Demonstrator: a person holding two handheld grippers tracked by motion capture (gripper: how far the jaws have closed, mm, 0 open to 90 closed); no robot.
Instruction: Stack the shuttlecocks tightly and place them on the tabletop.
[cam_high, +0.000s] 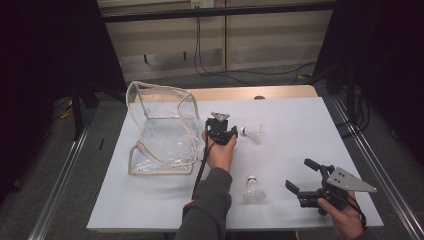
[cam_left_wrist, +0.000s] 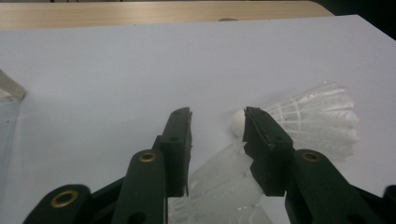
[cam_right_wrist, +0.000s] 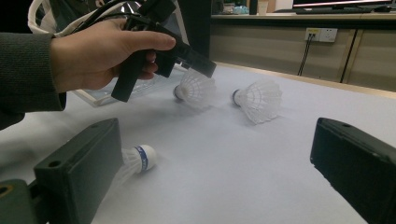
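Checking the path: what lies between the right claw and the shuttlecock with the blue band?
Nothing: in the right gripper view, only bare white table separates the open right claw from the blue-banded shuttlecock, which lies beside its left jaw.

Clear bag (cam_high: 160, 131) leftward — open tabletop (cam_high: 300, 125) rightward

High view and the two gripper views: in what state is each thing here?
Clear plastic bag with beige edging: open, mouth up, sagging.
Left tool: open, jaws astride a white feathered shuttlecock on the table.
Second white shuttlecock: on its side, free.
Blue-banded white shuttlecock: on its side, free.
Right tool: open wide, empty.
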